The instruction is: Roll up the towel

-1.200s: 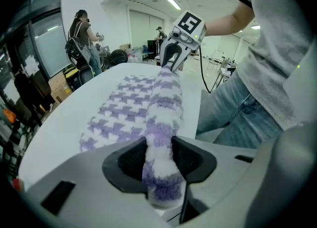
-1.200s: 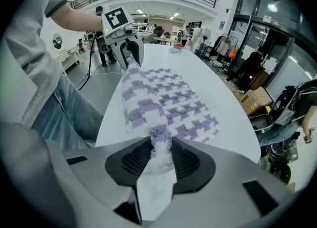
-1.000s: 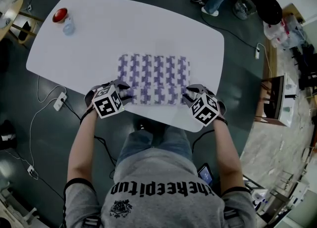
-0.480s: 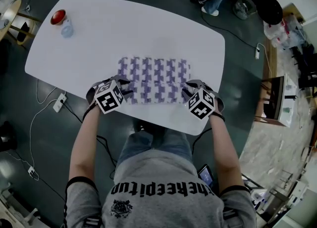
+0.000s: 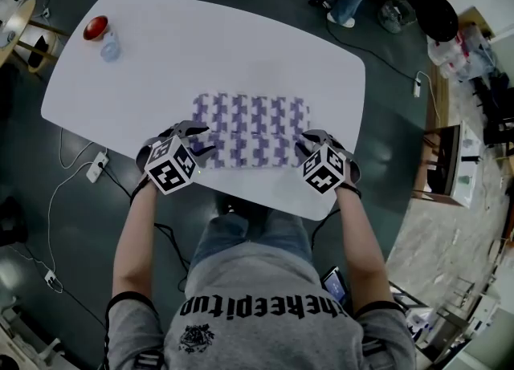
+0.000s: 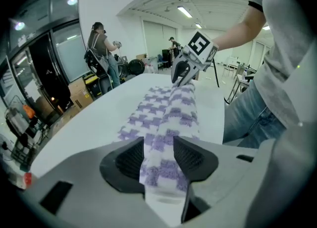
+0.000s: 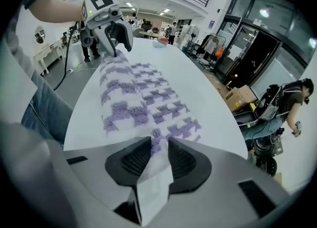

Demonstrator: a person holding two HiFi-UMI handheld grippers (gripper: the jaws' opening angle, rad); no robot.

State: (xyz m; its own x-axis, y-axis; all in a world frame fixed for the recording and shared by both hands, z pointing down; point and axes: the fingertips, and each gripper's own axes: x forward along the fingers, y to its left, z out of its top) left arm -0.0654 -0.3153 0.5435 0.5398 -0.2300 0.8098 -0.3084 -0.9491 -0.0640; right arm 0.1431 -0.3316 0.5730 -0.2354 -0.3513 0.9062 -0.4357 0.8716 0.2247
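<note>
A white towel with a purple check pattern [image 5: 249, 124] lies on the white table [image 5: 161, 71], its near edge rolled over. My left gripper [image 5: 197, 140] is at the roll's left end. Its jaws have just been opening, and the towel [image 6: 168, 108] lies loosely between its pads [image 6: 130, 160] in the left gripper view. My right gripper [image 5: 305, 145] is at the roll's right end, shut on the towel. In the right gripper view a thin fold of towel [image 7: 133, 98] is pinched between the pads [image 7: 184, 161]. Each gripper shows in the other's view, the right gripper [image 6: 184, 73] and the left gripper [image 7: 113, 35].
A red round object [image 5: 96, 25] and a clear cup [image 5: 110, 47] stand at the table's far left corner. The table's near edge [image 5: 265, 200] runs just behind both grippers. A power strip [image 5: 97, 164] and cables lie on the floor at the left.
Both grippers carried the towel's near edge away from me, which rolled it over. The left gripper then drew back toward me and a little to the left. The right gripper has hardly shifted since.
</note>
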